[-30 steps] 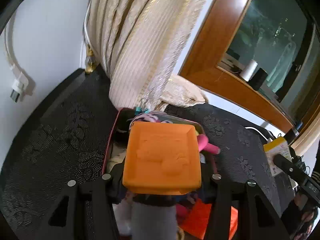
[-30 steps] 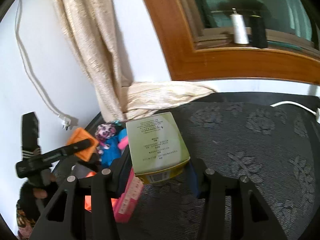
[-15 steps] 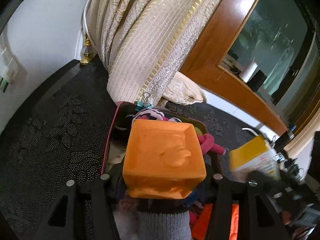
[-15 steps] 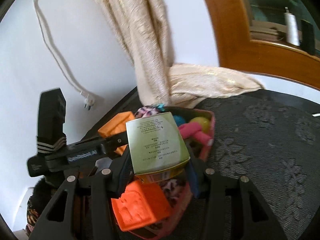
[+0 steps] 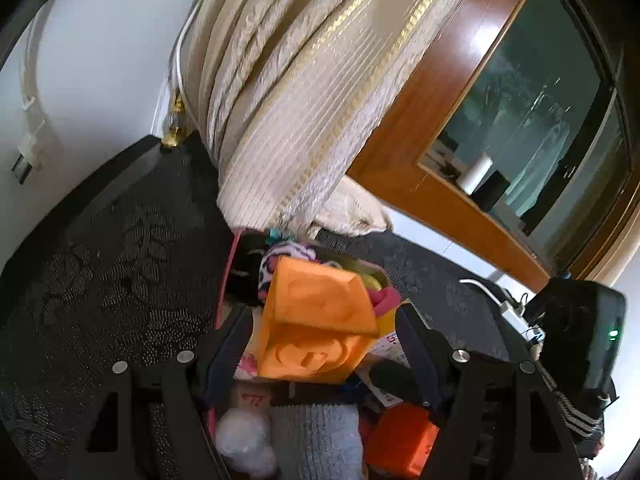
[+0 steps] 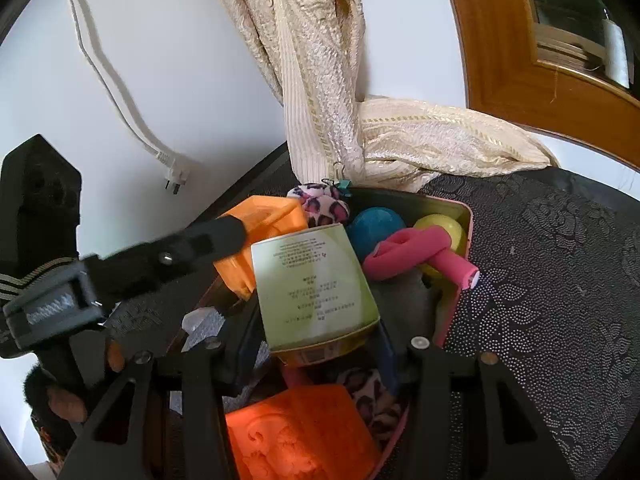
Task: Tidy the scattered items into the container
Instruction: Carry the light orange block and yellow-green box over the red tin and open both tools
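- Your left tool (image 5: 316, 344) hangs over the pink-rimmed container (image 6: 466, 240), and its jaws are opening.
- An orange foam block (image 5: 316, 328) sits tilted between those jaws. The pads look clear of its sides, so it appears let go and rests on the pile inside the container.
- Your right tool (image 6: 316, 332) is clamped on a green-labelled box (image 6: 316, 280) with small printed text on its face. The box is held above the container's middle, its yellow lower edge nearest the camera.
- From the right wrist view, the container holds a blue ball (image 6: 374, 230), a yellow ball (image 6: 440, 230), a pink looped toy (image 6: 420, 256) that pokes over the rim, and a leopard-print plush (image 6: 324, 206).
- A second, redder orange block (image 6: 300, 436) lies at the container's near end.
- The container stands on a counter covered in dark patterned cloth (image 6: 560, 280), just in front of a cream curtain (image 6: 320, 80).
- A white power cord (image 6: 120, 92) hangs down the wall at left, its plug loose.
- A wooden window frame (image 6: 500, 60) fills the upper right.
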{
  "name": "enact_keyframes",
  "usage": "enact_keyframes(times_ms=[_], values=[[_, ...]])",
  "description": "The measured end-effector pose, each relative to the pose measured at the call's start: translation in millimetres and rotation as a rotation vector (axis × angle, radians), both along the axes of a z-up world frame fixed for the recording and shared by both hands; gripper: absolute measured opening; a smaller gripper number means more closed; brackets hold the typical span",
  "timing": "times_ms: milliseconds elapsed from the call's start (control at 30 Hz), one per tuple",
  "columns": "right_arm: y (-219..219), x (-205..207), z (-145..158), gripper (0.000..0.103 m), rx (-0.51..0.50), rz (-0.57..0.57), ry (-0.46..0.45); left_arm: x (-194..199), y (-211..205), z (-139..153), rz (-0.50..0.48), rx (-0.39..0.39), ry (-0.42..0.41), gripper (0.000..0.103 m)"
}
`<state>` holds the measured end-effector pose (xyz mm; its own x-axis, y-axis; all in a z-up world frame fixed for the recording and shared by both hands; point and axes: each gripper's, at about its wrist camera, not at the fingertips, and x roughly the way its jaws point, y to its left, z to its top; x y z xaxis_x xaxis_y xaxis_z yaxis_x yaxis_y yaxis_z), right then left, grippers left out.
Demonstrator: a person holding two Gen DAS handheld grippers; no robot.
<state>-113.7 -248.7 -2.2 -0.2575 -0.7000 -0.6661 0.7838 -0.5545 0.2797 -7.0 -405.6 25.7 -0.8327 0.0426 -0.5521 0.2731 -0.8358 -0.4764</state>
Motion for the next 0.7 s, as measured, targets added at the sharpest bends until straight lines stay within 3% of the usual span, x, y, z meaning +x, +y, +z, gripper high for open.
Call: enact_keyframes(times_ms=[200,333,400,567,700], values=[[-4,8,-12,0.051,0.047,0.005,0.031,-6,2,-11,-0.001,-0.001,-0.039,0.075],[4,11,-1,0.054,0.019,0.016,0.049,-4,2,-10,0.006,0.001,-0.028,0.075],[13,13,9,0.063,0.003,0.006,0.073,2,1,-5,0.014,-0.003,-0.013,0.075],[45,15,34,0.063,-0.047,-0.074,0.145,24,5,12,0.051,-0.045,0.044,0.075],[45,7,34,0.063,-0.023,-0.101,0.135,26,5,11,0.087,-0.067,0.025,0.075]])
